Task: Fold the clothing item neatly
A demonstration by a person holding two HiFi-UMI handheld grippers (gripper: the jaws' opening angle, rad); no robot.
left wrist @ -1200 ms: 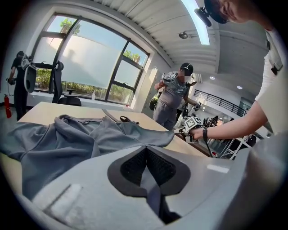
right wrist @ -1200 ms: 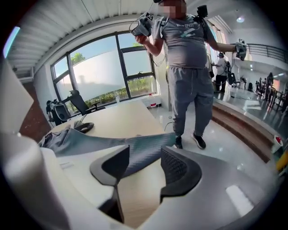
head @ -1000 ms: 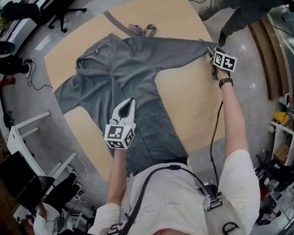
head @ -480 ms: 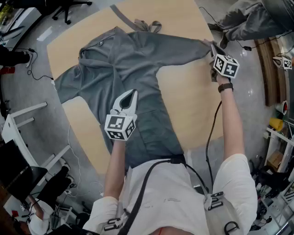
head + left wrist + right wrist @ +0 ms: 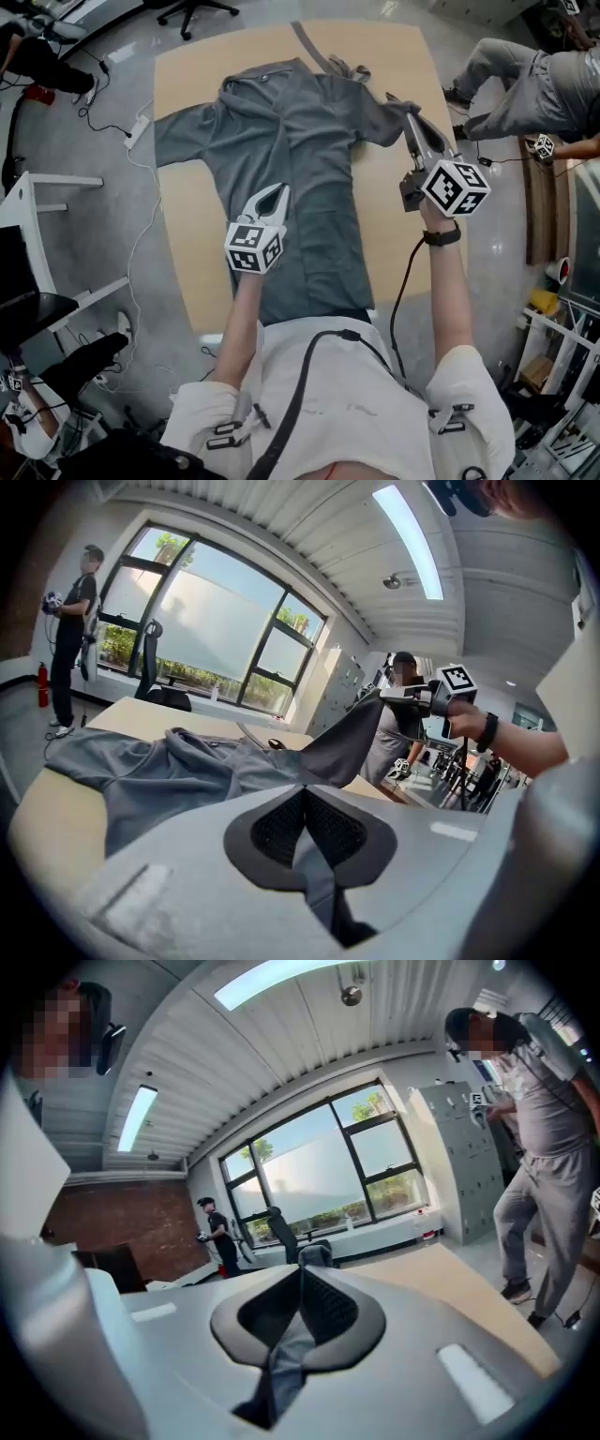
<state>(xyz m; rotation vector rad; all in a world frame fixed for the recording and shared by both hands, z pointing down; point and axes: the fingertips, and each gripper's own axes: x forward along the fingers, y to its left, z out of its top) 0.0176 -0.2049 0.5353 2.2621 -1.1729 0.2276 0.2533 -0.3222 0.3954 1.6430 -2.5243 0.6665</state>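
Observation:
A grey long-sleeved garment (image 5: 300, 159) lies spread on the wooden table (image 5: 384, 220), its collar at the far end. My left gripper (image 5: 278, 191) is over the garment's middle, shut with a fold of grey cloth (image 5: 319, 892) pinched between its pads. My right gripper (image 5: 411, 120) is raised above the table's right side, shut on the end of the right sleeve (image 5: 392, 105). In the left gripper view the sleeve (image 5: 342, 747) slopes up from the body to the right gripper (image 5: 386, 694). Grey cloth (image 5: 281, 1363) hangs between the right pads.
A grey belt (image 5: 309, 42) with a bunched end (image 5: 349, 67) lies at the table's far edge. A person (image 5: 525, 84) sits close to the far right corner. A white rack (image 5: 37, 244) and cables (image 5: 141, 234) are on the floor at the left.
My right gripper has risen off the table with the sleeve end and swung inward toward the garment's body. My left gripper has lifted a little with its cloth.

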